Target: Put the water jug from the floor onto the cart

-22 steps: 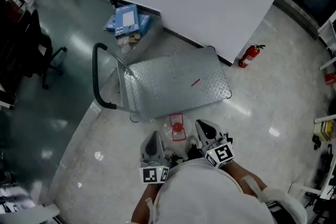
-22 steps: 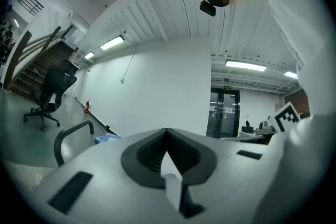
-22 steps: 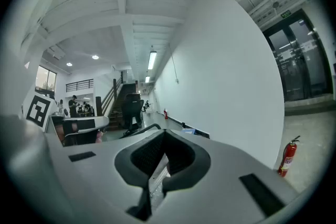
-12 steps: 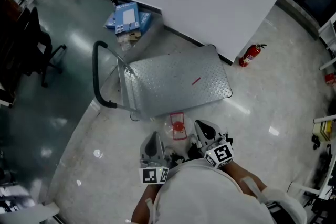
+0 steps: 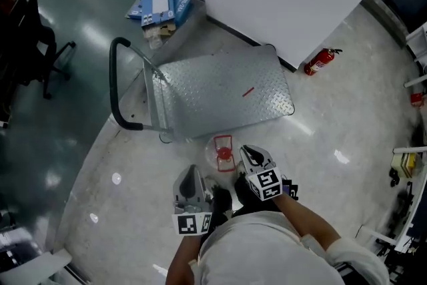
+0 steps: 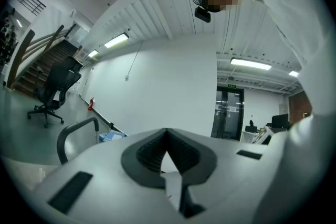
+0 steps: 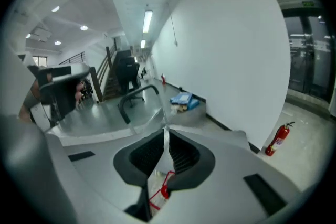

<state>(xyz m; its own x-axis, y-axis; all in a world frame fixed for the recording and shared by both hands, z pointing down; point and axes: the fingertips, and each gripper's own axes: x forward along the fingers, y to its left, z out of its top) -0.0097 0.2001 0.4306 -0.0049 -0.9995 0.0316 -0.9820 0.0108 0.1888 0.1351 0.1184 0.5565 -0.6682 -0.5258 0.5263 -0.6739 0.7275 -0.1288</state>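
A clear water jug [image 5: 223,153] with a red cap and red handle stands on the pale floor, just in front of the cart's near edge. The cart [image 5: 220,93] is a low diamond-plate platform with a black push handle [image 5: 120,87] at its left. My right gripper [image 5: 246,151] is shut, tilted down, its tips right beside the jug on the jug's right. In the right gripper view the jug's red cap [image 7: 164,190] shows beneath the closed jaws. My left gripper [image 5: 190,175] is held level, shut, a little left of the jug and nearer me, with nothing in it.
A red fire extinguisher [image 5: 320,61] stands by the white wall to the cart's right. Blue boxes [image 5: 157,7] lie against the wall behind the cart. A black office chair [image 5: 40,43] is at the far left on the darker floor.
My right gripper has moved forward and left, closing in on the jug. The head view has shifted slightly. The left gripper has hardly moved.
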